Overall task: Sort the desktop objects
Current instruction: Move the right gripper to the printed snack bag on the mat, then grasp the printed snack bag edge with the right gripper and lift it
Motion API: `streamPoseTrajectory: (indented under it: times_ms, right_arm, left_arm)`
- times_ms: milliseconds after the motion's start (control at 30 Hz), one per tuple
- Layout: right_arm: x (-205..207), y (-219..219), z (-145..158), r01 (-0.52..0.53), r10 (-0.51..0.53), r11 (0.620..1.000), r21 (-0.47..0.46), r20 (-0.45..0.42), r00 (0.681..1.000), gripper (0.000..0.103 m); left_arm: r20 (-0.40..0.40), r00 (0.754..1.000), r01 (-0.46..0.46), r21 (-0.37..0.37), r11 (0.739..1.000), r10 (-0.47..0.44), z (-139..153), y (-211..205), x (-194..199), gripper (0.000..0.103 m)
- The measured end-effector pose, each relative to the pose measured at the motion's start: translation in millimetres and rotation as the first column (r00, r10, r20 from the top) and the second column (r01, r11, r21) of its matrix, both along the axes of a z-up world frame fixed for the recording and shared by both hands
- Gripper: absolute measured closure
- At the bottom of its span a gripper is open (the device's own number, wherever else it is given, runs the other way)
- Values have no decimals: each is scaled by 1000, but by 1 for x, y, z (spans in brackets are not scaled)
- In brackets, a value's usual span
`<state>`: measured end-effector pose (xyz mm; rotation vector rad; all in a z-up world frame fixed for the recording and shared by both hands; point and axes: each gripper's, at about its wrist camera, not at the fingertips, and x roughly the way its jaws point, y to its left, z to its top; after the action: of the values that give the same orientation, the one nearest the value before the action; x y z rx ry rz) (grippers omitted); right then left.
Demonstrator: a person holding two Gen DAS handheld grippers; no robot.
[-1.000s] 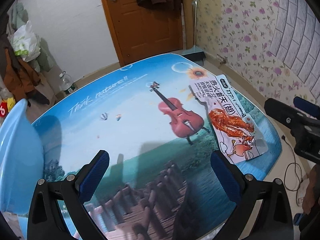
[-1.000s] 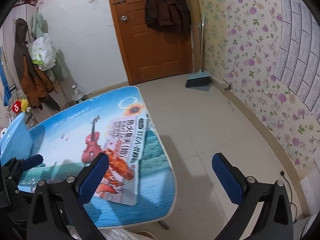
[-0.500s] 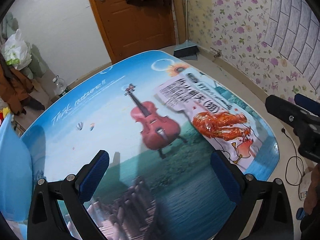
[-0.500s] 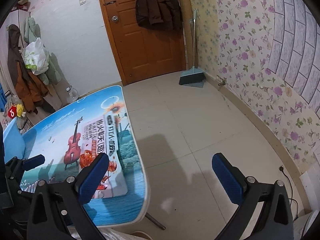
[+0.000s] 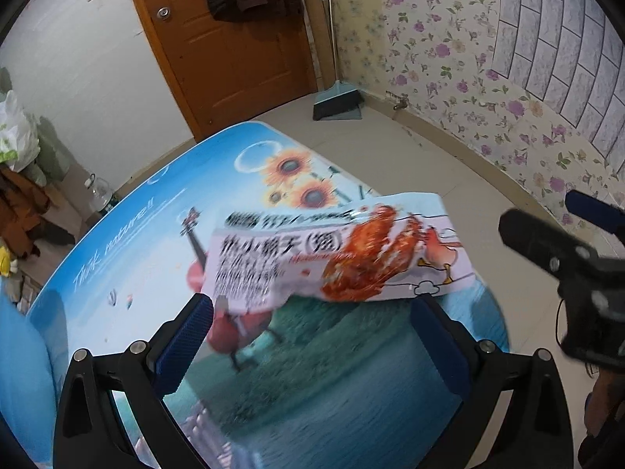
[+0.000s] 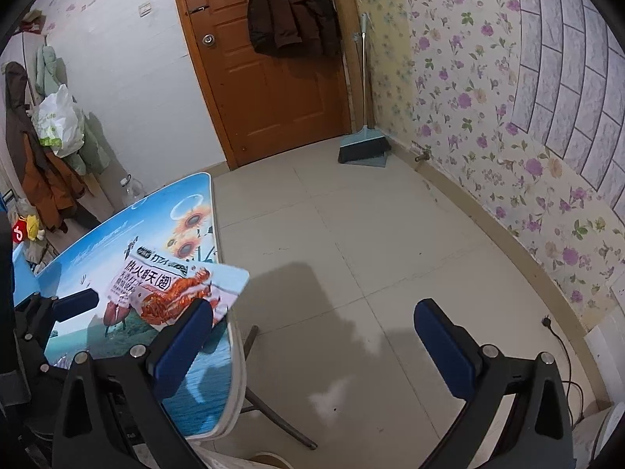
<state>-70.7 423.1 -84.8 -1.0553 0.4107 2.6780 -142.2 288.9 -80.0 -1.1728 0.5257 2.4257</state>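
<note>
A white snack packet (image 5: 332,258) printed with red fried chicken sits on the picture-printed table (image 5: 136,234), blurred and crumpled. Its left end touches the inner side of my left gripper's left finger (image 5: 187,336), and its body spans the gap ahead of both pads. My left gripper (image 5: 312,308) is open wide, low over the table. In the right wrist view the packet (image 6: 175,289) has a corner past the table's (image 6: 203,391) right edge. My right gripper (image 6: 314,308) is open over the floor, holding nothing, and it also shows in the left wrist view as a black gripper (image 5: 543,215) to the right.
A blue chair back (image 5: 19,371) stands at the table's left. A broom and dustpan (image 6: 363,148) lean by the wooden door (image 6: 273,78). Coats and a bag hang at the left wall. A cable (image 6: 562,351) lies on the tiled floor, and a table leg (image 6: 273,418) shows below.
The left gripper has swung right towards the packet, which now lies turned and crumpled against its left finger. The right gripper has drifted right, off the table and over the floor.
</note>
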Motion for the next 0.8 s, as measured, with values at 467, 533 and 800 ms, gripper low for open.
streamPoseTrajectory:
  times_ms: [467, 533, 800]
  right_arm:
    - [-9, 18, -5, 10, -10, 1000, -28, -5, 1000, 0]
    - [-13, 15, -5, -5, 4, 999, -36, -10, 1000, 0]
    - [-26, -5, 1, -80, 78, 996, -48, -44, 996, 0]
  left_arm:
    - [-18, 1000, -12, 37, 999, 12, 20, -8, -18, 0]
    - [-16, 997, -71, 44, 996, 72, 22, -27, -27, 0]
    - [22, 960, -281, 22, 959, 280, 8, -94, -59, 0]
